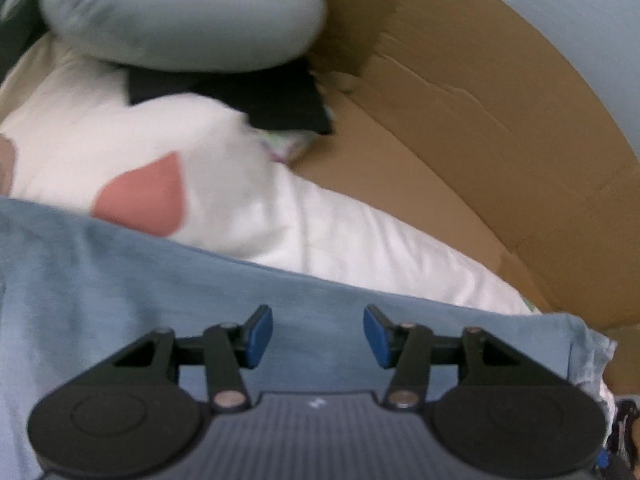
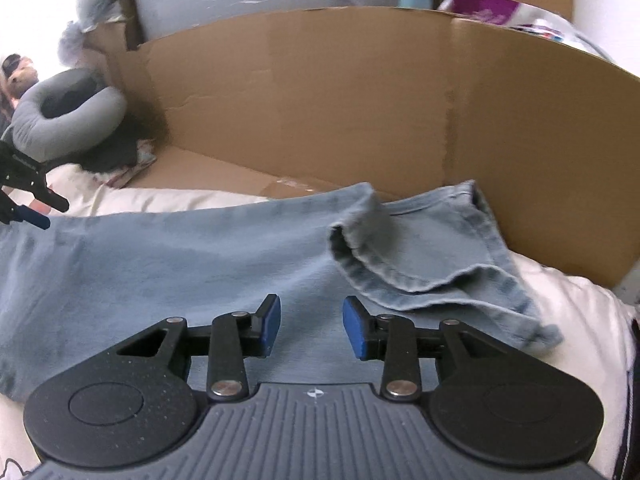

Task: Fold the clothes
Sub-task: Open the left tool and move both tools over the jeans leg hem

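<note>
Blue garment (image 2: pixel 200 256): soft matt cloth. Box wall (image 2: pixel 360 100): creased matt cardboard.

My left gripper (image 1: pixel 318 336) points steeply downward, its two blue pads (image 1: pixel 259 336) standing apart with a clear gap and nothing pinched between them. My right gripper (image 2: pixel 311 330) tilts down less sharply, its blue pads (image 2: pixel 356 332) parted a little narrower, again with nothing caught in the gap. In the right wrist view I see the left gripper at the far left edge, black linkage and one blue tip showing; it seems to hang free, though the view is cropped there.
</note>
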### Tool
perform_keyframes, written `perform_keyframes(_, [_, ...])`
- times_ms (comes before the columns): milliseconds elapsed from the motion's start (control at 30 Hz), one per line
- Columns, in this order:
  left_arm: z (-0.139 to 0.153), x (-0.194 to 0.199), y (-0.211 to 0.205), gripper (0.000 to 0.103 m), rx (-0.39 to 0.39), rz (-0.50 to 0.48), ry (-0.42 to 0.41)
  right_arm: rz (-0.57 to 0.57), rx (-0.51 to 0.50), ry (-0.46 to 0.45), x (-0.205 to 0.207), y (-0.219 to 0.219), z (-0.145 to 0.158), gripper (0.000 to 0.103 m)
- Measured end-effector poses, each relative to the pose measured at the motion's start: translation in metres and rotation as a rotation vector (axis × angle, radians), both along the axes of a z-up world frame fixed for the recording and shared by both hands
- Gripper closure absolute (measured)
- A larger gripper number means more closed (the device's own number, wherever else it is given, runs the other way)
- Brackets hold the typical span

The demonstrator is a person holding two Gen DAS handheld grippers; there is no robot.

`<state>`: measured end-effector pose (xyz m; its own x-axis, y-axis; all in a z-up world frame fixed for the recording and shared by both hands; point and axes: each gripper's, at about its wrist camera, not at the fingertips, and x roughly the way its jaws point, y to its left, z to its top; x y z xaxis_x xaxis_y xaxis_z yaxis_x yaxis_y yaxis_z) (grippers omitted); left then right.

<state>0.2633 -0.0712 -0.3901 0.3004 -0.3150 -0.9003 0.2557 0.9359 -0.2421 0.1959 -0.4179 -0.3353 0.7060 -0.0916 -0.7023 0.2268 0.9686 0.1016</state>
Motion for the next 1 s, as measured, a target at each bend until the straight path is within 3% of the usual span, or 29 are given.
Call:
perform_keyframes(233, [-0.006, -0.03, -0.049, 0.049, 0.028, -0.109, 0.015, -0.043, -0.002, 0.005, -0.029, -0.018, -0.001, 0.061])
perform_keyframes(367, [-0.002, -0.043, -0.079, 0.047, 0.022, -0.159, 0.02, -0.085, 0.006, 0.0, -0.046, -0.033, -0.001, 0.054])
perform_keyframes(567, [0.001, -0.057, -0.127, 0.045, -0.001, -0.23, 0.017, -0.153, 0.038, -0.011, -0.065, -0.058, -0.004, 0.054])
perform_keyframes(833, [0.003, -0.073, -0.176, 0.04, -0.042, -0.314, 0.004, -0.18, 0.051, -0.018, -0.071, -0.074, -0.008, 0.053])
perform_keyframes(1000, [0.001, -0.083, -0.191, 0.039, -0.061, -0.349, 0.006, -0.196, 0.067, -0.033, -0.071, -0.078, -0.009, 0.044])
